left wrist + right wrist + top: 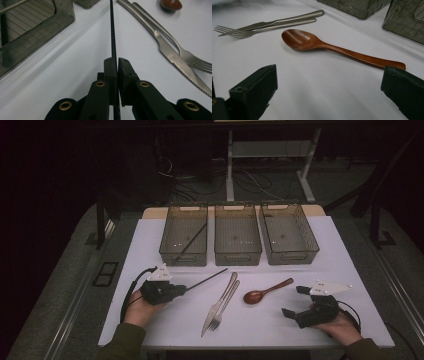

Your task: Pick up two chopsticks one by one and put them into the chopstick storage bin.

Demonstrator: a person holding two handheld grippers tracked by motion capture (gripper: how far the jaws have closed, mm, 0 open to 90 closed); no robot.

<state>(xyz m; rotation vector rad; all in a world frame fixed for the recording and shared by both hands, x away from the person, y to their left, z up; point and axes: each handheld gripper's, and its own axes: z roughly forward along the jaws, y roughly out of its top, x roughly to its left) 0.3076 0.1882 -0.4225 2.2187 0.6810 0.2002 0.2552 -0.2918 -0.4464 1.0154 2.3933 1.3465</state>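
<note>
In the high view the left gripper (186, 288), lower left of centre, is clamped on a thin black chopstick (207, 279) that slants up toward the left tray (183, 256), where a second chopstick (191, 241) lies, while the right gripper (295, 302) at lower right stands wide apart near the wooden spoon (266, 291). The left gripper view shows the jaws pinched on the chopstick (113, 32) running up the frame's middle, knife (172, 56) and fork (182, 52) at right; in the right gripper view the wide jaws flank the spoon (324, 46) at centre, and no writing can be read

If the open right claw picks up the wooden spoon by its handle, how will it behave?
The spoon looks stiff and probably light, being thin wood. Its glossy handle may slip a little. Gripped at the handle end, the bowl would likely dip, since the right claw holds far from it.
</note>
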